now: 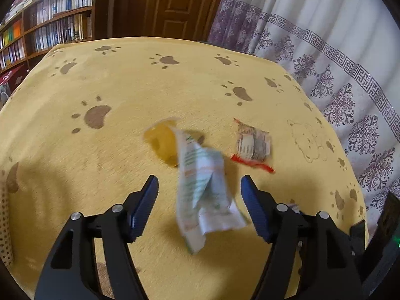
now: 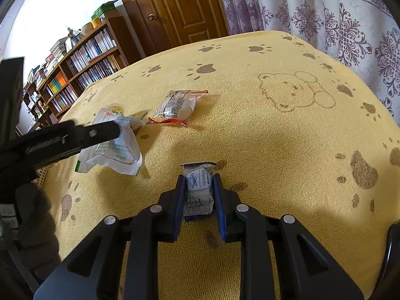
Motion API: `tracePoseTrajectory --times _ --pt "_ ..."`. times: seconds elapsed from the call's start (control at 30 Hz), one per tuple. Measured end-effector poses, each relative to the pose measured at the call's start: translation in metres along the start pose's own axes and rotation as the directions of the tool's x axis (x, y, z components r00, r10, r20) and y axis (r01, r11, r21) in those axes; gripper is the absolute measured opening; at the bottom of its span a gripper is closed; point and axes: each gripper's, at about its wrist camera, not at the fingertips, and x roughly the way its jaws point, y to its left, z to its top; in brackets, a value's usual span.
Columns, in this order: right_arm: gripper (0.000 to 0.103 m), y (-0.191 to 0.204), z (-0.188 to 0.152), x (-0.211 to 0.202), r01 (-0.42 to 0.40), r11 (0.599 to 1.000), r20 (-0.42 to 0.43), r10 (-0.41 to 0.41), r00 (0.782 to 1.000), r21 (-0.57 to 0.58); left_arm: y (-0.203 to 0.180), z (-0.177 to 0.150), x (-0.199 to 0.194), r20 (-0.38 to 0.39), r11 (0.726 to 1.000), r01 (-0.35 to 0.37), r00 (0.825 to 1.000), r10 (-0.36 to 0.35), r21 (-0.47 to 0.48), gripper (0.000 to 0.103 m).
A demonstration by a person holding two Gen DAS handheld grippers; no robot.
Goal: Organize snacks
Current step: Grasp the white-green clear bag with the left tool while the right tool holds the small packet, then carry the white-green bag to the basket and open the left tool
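Blue-padded right tool (image 2: 199,190) clamping DENMAS packet (image 2: 199,187), left tool (image 1: 200,187) wide open

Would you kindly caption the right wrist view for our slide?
Right gripper shut on a DENMAS snack packet above the yellow paw-print cloth.

the left gripper (image 1: 200,187) is built of matte black plastic, its two fingers (image 1: 145,207) faced with dark blue ribbed pads and pinned by round silver screws at the joints. triangular cut-outs lighten each black arm toward six o'clock. a small green light glows at the frame's four o'clock edge. the right gripper (image 2: 198,195) matches it: black frame, blue pads along the inner faces of its fingers (image 2: 177,205), four silver screw heads, and the same triangular openings. at eight o'clock in the right wrist view, a hand (image 2: 35,227) wears a dark grey glove.
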Motion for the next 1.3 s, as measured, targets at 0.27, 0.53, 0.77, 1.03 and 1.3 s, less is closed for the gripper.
tracePoseTrajectory --times 0.27,0.53,0.77,1.03,1.3 --pt "0.022 0.000 0.000 0.000 -0.001 1.000 0.000 0.001 1.000 0.001 -0.004 -0.001 0.017 -0.034 1.000 -0.002 0.999 0.003 0.023 0.040" --pt "0.023 0.000 0.000 0.000 -0.001 1.000 0.000 0.001 1.000 0.000 0.004 -0.012 -0.018 0.015 1.000 0.001 1.000 -0.002 0.021 0.038" --pt "0.023 0.001 -0.001 0.000 0.000 1.000 0.001 0.000 1.000 -0.001 0.006 -0.017 -0.055 0.075 1.000 0.008 0.997 -0.010 0.027 0.038" --pt "0.022 0.002 -0.002 -0.001 0.005 1.000 0.002 -0.005 1.000 -0.005 0.014 -0.019 -0.086 0.134 1.000 -0.001 0.991 -0.001 0.014 0.038" --pt "0.022 0.001 -0.002 -0.001 0.010 1.000 0.001 -0.010 1.000 -0.008 0.041 -0.016 -0.122 0.213 0.998 -0.056 0.975 0.060 -0.027 0.038"
